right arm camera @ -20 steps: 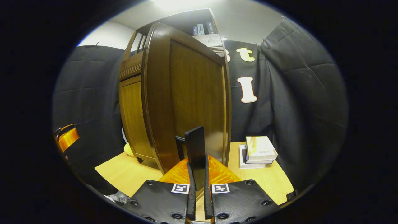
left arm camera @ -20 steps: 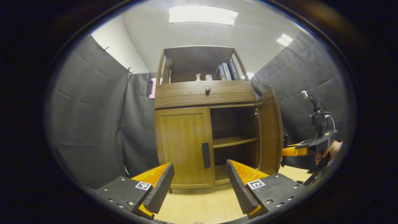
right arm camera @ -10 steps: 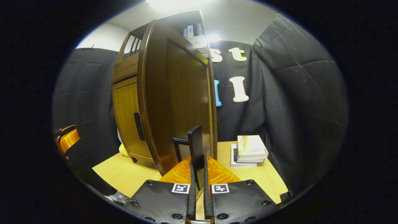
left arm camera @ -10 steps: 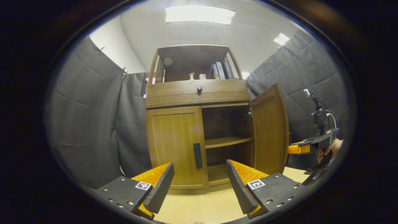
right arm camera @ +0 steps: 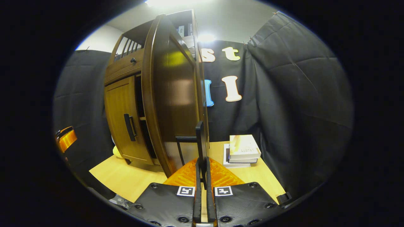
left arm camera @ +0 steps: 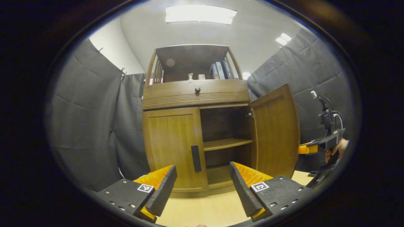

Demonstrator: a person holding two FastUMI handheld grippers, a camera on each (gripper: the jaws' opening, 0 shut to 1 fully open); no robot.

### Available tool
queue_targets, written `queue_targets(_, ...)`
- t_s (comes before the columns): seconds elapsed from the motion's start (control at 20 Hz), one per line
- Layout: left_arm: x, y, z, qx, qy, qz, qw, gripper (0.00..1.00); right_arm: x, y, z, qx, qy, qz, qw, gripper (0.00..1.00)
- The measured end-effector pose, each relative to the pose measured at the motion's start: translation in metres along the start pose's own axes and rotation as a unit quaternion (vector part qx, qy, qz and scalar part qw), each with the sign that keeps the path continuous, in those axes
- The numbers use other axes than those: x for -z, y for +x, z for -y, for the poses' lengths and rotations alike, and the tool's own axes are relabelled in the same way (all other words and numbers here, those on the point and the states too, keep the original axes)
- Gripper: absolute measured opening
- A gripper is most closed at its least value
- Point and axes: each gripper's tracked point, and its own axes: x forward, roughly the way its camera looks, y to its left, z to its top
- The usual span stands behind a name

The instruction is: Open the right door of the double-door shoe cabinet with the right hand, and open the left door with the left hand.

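Fingers of the left gripper (left arm camera: pixel 202 186) gape wide; the left door's upright handle (left arm camera: pixel 196 158) lies dead ahead between them, while the right gripper (right arm camera: pixel 202 176) pinches the right door's handle (right arm camera: pixel 200 138).

Left tongs (left arm camera: pixel 202 186) gape wide, gripping nothing. Right tongs (right arm camera: pixel 202 181) are pinched together on a handle (right arm camera: pixel 200 138), a hand (left arm camera: pixel 336 149) holding them.

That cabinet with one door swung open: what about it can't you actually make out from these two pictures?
- Behind the shut left door, left gripper view: the door hides that side's inside.
- Book spines on the top shelf, left gripper view: too small to tell titles.
- Small items beside them: too small to identify.
- Right door handle, right gripper view: its lower part is covered by the right tool.
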Motion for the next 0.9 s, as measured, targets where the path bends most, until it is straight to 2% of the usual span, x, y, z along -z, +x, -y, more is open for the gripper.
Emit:
queue_targets(0.1, 0.001, 0.002, -0.001, 0.002, 0.000, 0.000, 1.000, 0.96, 0.000, -0.001, 0.011, 0.016, 0.006, 0.001, 1.000, 0.00)
queue_targets(0.15, 0.001, 0.002, -0.002, 0.003, 0.000, 0.000, 1.000, 0.96, 0.000, -0.001, 0.012, 0.018, 0.010, 0.001, 1.000, 0.05)
queue_targets(0.25, 0.002, 0.005, -0.006, 0.003, -0.002, 0.002, 1.000, 0.96, -0.001, -0.003, 0.010, 0.018, 0.018, 0.000, 1.000, 0.05)
queue_targets(0.3, 0.003, 0.007, -0.008, 0.003, -0.002, 0.002, 1.000, 0.94, 0.000, -0.004, 0.011, 0.021, 0.015, 0.000, 1.000, 0.00)
queue_targets(0.35, 0.004, 0.009, -0.010, 0.002, -0.003, 0.002, 1.000, 0.96, 0.000, -0.005, 0.011, 0.025, 0.012, 0.001, 1.000, 0.05)
queue_targets(0.45, 0.008, 0.017, -0.016, 0.003, -0.011, -0.001, 1.000, 0.95, 0.000, -0.009, 0.012, 0.033, 0.013, 0.002, 0.999, 0.06)
queue_targets(0.5, 0.010, 0.022, -0.018, 0.004, -0.015, -0.002, 1.000, 0.95, -0.001, -0.012, 0.012, 0.035, 0.015, 0.004, 0.999, 0.00)
queue_targets(0.55, 0.012, 0.027, -0.021, 0.004, -0.016, -0.003, 1.000, 0.96, -0.001, -0.016, 0.012, 0.036, 0.018, 0.005, 0.999, 0.06)
queue_targets(0.6, 0.014, 0.034, -0.023, 0.005, -0.015, -0.003, 1.000, 0.96, -0.003, -0.020, 0.012, 0.041, 0.019, 0.007, 0.999, 0.00)
queue_targets(0.65, 0.016, 0.040, -0.025, 0.006, -0.014, -0.003, 1.000, 0.96, -0.005, -0.024, 0.014, 0.047, 0.018, 0.011, 0.999, 0.05)
queue_targets(0.7, 0.018, 0.046, -0.027, 0.008, -0.014, -0.003, 1.000, 0.96, -0.006, -0.029, 0.015, 0.054, 0.016, 0.013, 0.998, 0.05)
queue_targets(0.75, 0.020, 0.054, -0.028, 0.010, -0.014, -0.002, 1.000, 0.96, -0.006, -0.038, 0.016, 0.059, 0.015, 0.015, 0.998, 0.14)
queue_targets(0.8, 0.021, 0.061, -0.028, 0.012, -0.015, -0.001, 1.000, 0.96, -0.006, -0.044, 0.019, 0.067, 0.013, 0.019, 0.998, 0.13)
queue_targets(0.9, 0.021, 0.074, -0.032, 0.013, -0.018, -0.001, 1.000, 0.96, -0.008, -0.061, 0.020, 0.077, 0.008, 0.026, 0.997, 0.29)
